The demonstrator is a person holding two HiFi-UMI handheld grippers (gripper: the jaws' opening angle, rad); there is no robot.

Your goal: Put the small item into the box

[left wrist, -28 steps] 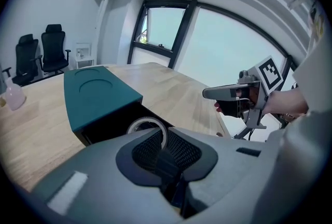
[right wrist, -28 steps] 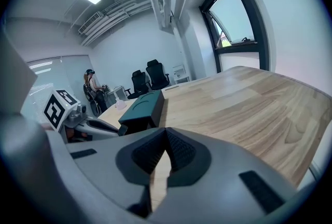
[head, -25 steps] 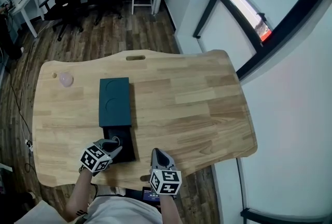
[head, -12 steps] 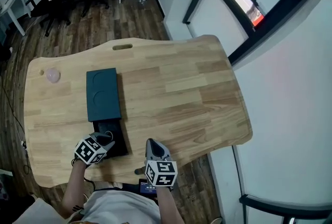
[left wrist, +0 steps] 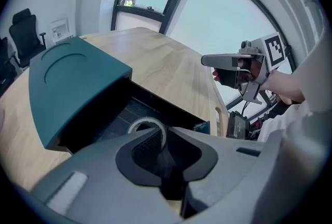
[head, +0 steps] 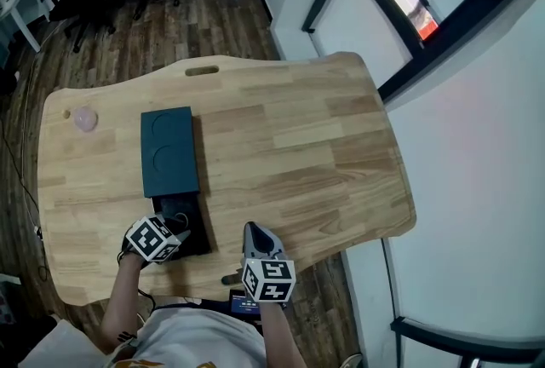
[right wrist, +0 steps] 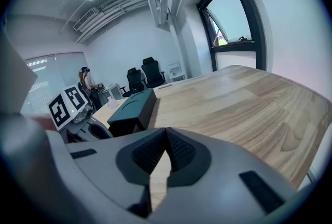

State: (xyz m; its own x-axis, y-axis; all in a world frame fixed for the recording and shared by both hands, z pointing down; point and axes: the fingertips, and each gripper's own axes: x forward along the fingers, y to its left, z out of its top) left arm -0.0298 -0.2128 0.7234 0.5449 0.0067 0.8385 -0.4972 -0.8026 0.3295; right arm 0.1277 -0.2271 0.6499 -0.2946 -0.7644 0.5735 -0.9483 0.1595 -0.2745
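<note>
Head view: a pale wooden table (head: 298, 145) with a wavy edge carries a teal box (head: 169, 152). The box is a long flat sleeve with 2 shallow round recesses in its top. Its black tray (head: 197, 240) is slid out toward the person, probably so it can be loaded from above. The left gripper (head: 177, 226) hangs over that tray. The right gripper (head: 254, 232) sits just beside it at the table's near edge, likely parked clear of the work. A small pink blob (head: 84, 119) lies well apart, near the far left corner.

Left gripper view: the cross-hatched jaws pinch the wall of a thin white ring (left wrist: 146, 120), smooth and band-like. It is held over the tray's dark, ridged floor. Whether it touches the floor I cannot tell. I judge that letting go is what remains.

Right gripper view: the jaws are pressed together at the tips with nothing between them. Only wood grain shows through the slit below.
</note>
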